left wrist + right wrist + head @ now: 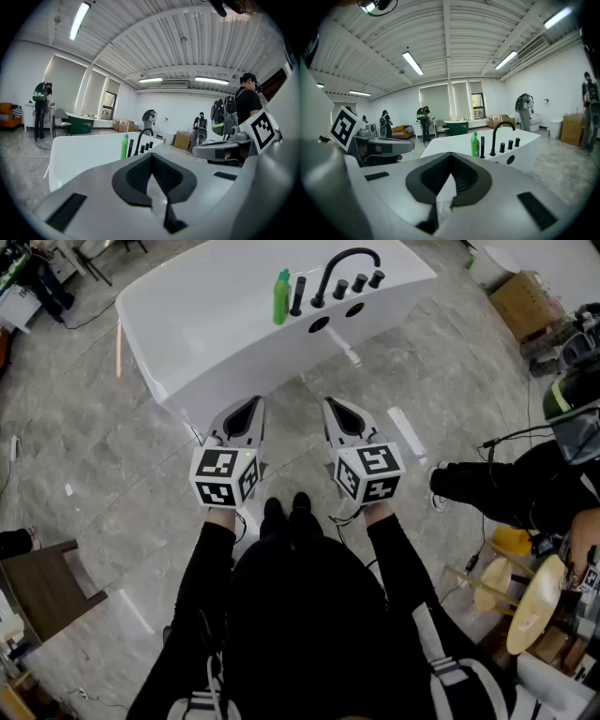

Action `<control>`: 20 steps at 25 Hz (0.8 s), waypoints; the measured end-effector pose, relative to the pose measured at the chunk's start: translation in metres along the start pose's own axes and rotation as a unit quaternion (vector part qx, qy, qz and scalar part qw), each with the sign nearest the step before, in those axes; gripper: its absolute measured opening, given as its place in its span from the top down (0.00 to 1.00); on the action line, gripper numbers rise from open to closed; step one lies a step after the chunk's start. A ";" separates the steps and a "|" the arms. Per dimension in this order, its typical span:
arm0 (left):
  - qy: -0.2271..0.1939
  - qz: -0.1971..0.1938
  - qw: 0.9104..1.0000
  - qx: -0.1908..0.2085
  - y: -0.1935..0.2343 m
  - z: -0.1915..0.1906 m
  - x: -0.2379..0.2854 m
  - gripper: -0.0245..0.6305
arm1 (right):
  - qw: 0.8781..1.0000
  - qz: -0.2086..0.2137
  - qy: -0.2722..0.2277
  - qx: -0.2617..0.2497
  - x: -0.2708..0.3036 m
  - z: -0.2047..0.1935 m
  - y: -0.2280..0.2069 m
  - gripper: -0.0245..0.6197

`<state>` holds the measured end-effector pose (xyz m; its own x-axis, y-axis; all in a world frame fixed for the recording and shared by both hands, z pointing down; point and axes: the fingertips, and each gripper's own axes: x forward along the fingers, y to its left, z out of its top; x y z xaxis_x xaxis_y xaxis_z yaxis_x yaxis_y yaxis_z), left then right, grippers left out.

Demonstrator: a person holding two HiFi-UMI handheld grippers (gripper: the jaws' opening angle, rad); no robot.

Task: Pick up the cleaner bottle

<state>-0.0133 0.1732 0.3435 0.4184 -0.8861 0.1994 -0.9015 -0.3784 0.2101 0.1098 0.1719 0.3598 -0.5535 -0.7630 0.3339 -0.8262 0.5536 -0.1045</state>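
Observation:
The green cleaner bottle (281, 298) stands upright on the rim of a white bathtub (206, 324), just left of a black tap. It also shows ahead in the left gripper view (124, 146) and in the right gripper view (475, 144). Both grippers hang side by side in front of the tub, well short of the bottle. My left gripper (254, 402) is shut with nothing in it, its jaws meeting (151, 158). My right gripper (330, 403) is likewise shut and empty (451, 158).
A curved black tap (345, 268) and several black knobs (359, 283) stand on the tub rim right of the bottle. A person (525, 488) sits at the right among gear. A cardboard box (525, 302) lies far right, a wooden stool (42, 592) at the left.

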 end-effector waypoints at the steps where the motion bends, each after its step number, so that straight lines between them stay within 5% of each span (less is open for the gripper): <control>1: 0.000 0.000 1.000 0.000 0.000 -0.001 0.000 0.95 | 1.000 0.000 0.000 0.000 0.000 0.000 0.000 0.96; 20: 0.000 -0.001 1.000 -0.011 0.001 0.000 0.011 0.95 | 1.000 0.003 0.006 0.000 0.004 0.000 -0.012 0.96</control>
<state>-0.0096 0.1631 0.3456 0.4197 -0.8857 0.1982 -0.8982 -0.3739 0.2313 0.1170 0.1623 0.3621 -0.5566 -0.7562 0.3440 -0.8233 0.5575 -0.1067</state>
